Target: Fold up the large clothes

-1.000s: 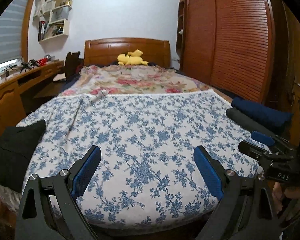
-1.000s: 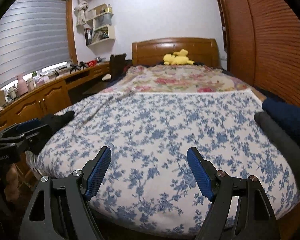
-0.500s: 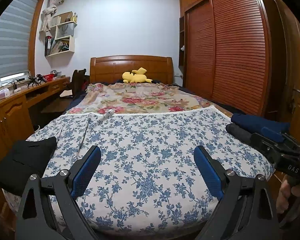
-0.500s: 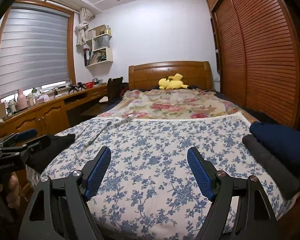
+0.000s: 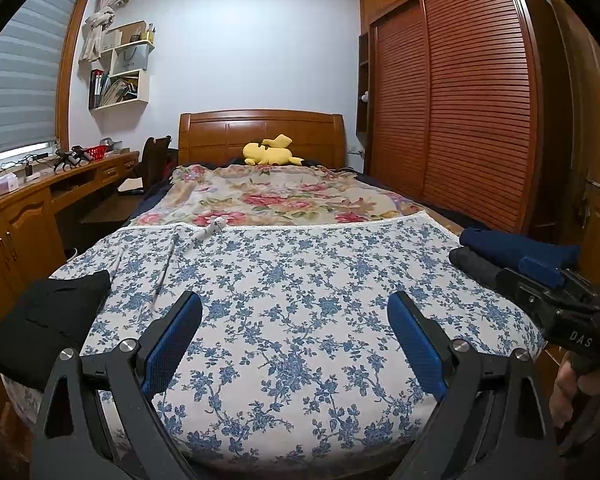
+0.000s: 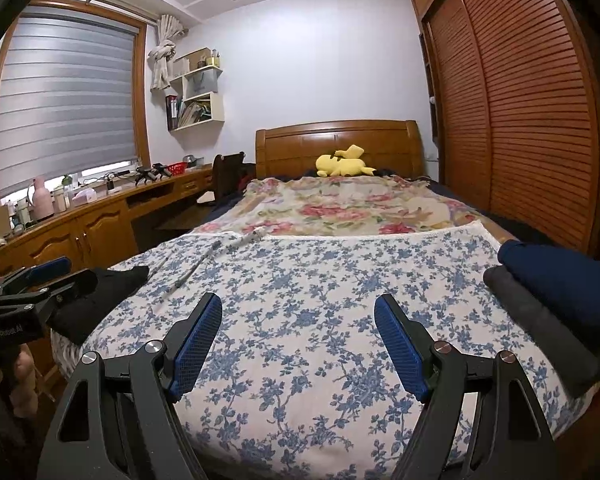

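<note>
Left gripper (image 5: 294, 328): jaws spread wide, holding nothing, above the bed's near end.
Right gripper (image 6: 298, 332): jaws spread wide, holding nothing.
Black garment (image 5: 40, 320): at sheet's (image 5: 300, 280) left edge.
Folded clothes (image 6: 560, 292): stacked at right edge.

You see a black garment (image 5: 40, 320) bunched at the bed's left edge; folded navy clothes (image 5: 516, 250) and folded grey clothes (image 5: 478, 266) lie stacked right.

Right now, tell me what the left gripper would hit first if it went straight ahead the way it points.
Most likely the blue-flowered sheet on the bed: the open left gripper points over it with nothing between. If it runs level above the bed, the headboard is next; depth is unclear.
</note>
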The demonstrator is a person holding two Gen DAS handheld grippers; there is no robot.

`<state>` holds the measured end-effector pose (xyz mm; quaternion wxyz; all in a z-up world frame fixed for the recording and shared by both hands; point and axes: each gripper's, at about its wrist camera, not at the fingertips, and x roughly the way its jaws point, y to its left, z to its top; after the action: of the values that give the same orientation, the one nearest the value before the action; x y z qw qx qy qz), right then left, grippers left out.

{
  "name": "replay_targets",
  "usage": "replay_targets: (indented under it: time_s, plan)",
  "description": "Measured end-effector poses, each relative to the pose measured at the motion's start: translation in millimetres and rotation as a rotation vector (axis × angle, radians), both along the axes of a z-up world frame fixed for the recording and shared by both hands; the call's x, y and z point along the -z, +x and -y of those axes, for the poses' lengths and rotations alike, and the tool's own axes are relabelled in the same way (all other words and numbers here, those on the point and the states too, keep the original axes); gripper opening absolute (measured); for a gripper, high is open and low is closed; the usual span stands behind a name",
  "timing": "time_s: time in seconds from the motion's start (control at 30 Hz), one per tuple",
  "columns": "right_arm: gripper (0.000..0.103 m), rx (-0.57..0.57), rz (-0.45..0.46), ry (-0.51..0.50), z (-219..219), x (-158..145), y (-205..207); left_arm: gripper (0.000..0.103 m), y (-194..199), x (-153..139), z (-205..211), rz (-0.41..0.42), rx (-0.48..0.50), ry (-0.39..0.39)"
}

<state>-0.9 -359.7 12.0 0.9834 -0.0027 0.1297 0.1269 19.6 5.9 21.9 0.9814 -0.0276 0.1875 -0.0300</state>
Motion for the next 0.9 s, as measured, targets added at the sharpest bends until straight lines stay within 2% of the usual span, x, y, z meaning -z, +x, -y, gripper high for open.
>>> replay_targets:
  time_s: [0.9]
  plan:
    - [0.08,0.0,-0.007,0.005,2.0,-1.9,-0.9,0.094,0.0,1.9,-0.5,0.0,0.001,-0.002]
